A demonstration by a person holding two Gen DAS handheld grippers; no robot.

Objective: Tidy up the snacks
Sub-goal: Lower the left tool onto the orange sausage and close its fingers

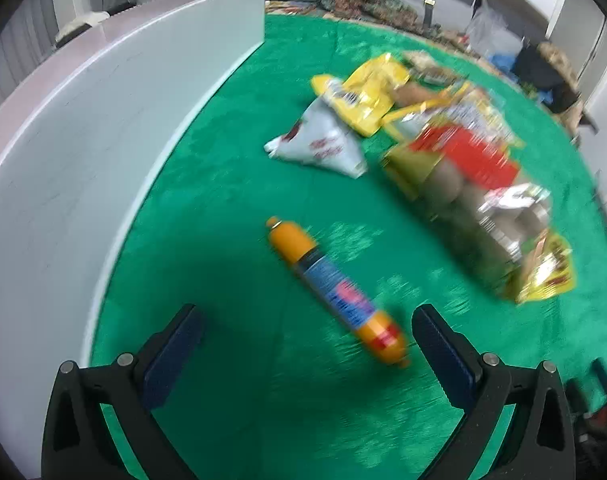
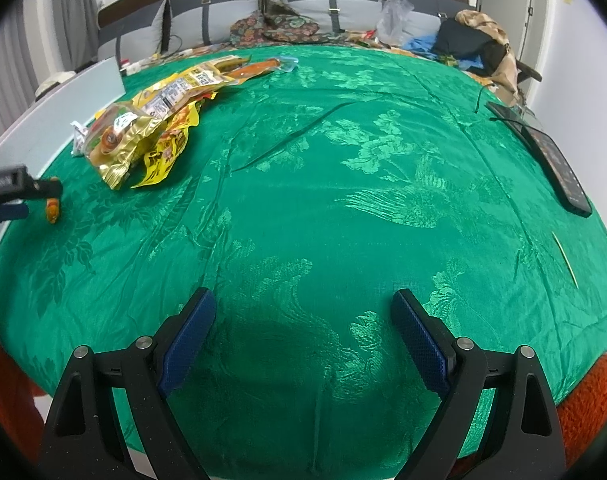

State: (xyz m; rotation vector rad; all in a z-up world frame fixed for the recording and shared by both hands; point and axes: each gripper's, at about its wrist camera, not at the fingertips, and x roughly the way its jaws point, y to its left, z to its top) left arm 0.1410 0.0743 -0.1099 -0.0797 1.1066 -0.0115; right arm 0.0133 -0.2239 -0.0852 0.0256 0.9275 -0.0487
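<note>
An orange sausage stick with a blue label (image 1: 335,290) lies on the green tablecloth (image 1: 231,208), just ahead of my open, empty left gripper (image 1: 307,320). Beyond it lies a pile of snack bags: a pale triangular pack (image 1: 323,144), a yellow bag (image 1: 367,88) and a clear bag of round snacks (image 1: 479,200). The left wrist view is blurred. My right gripper (image 2: 303,304) is open and empty over bare cloth. In the right wrist view the pile (image 2: 143,128) sits far left, with the left gripper (image 2: 19,192) and the sausage tip (image 2: 53,210) beside it.
A white board (image 1: 103,120) stands along the cloth's left side. A black remote-like device (image 2: 551,160) lies at the right edge of the table. More snack packs (image 2: 259,66) lie at the far edge. Cushions and clutter (image 2: 471,40) sit behind.
</note>
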